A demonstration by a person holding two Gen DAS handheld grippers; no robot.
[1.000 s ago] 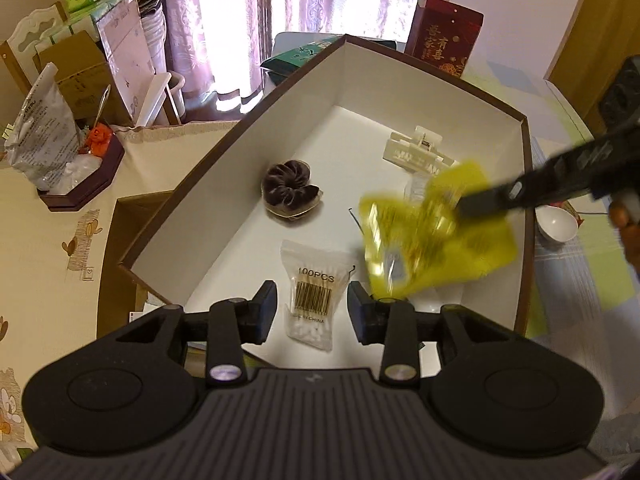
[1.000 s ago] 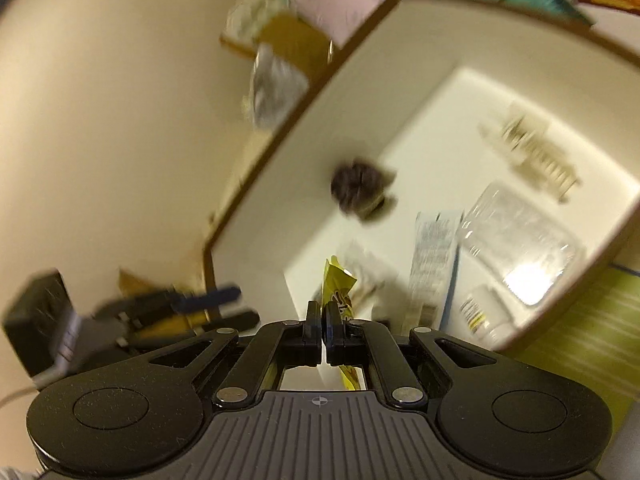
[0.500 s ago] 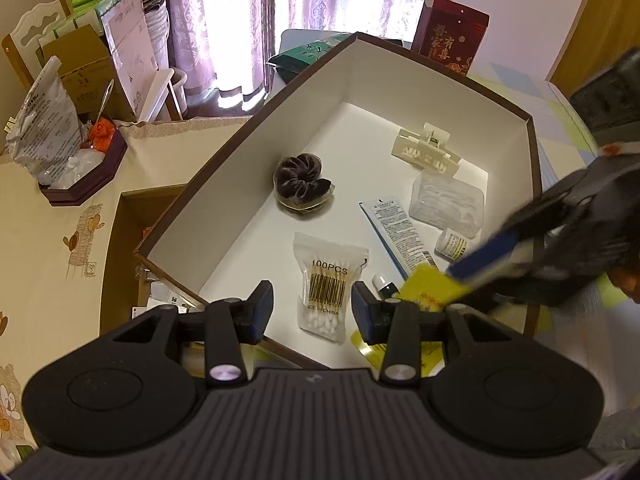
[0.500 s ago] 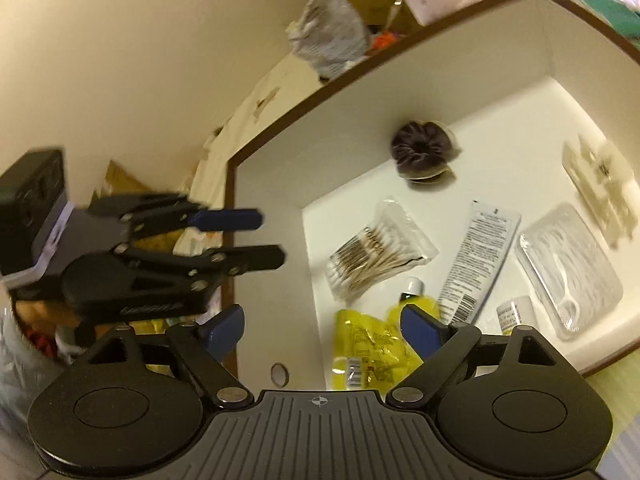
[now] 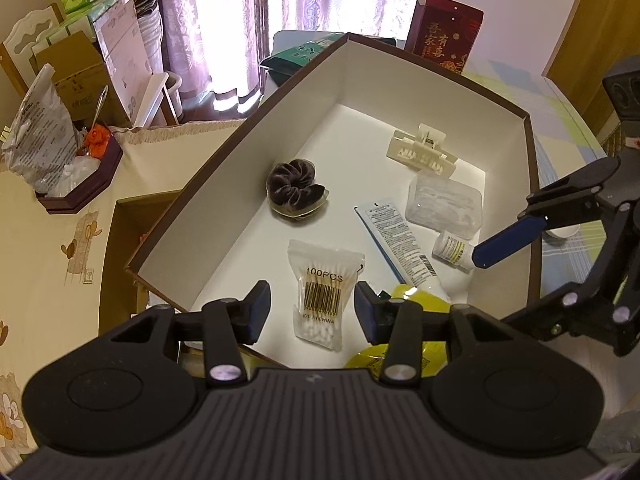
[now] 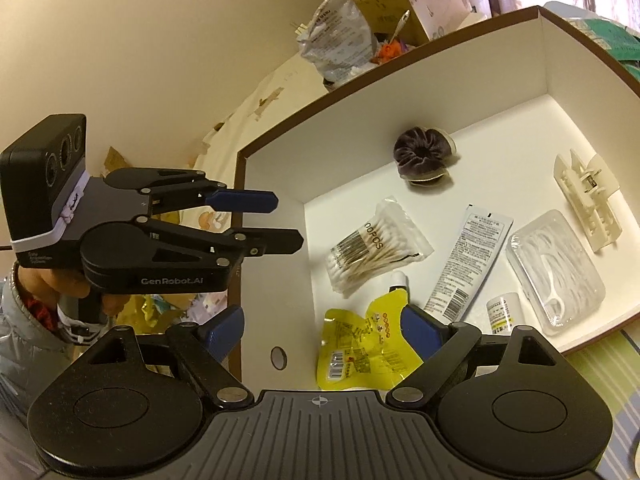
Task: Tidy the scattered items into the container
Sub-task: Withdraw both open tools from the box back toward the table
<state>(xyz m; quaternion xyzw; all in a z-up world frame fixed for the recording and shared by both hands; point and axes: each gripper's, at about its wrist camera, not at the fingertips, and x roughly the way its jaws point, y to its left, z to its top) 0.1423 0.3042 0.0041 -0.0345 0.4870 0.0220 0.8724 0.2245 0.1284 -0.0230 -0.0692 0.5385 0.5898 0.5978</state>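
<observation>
Yellow pouch (image 6: 362, 344) flat by box (image 6: 272, 220) front wall, right hand-held gripper (image 6: 320, 330) spread above

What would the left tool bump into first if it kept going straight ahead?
Probably the bag of cotton swabs. It lies on the box floor right between the open fingers of the left tool. How far below the tool it lies is hard to judge, so this is a best guess.

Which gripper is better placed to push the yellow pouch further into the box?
Probably the right gripper: its open jaws straddle the yellow pouch. The left gripper, also open, points at the cotton swab bag instead.
</observation>
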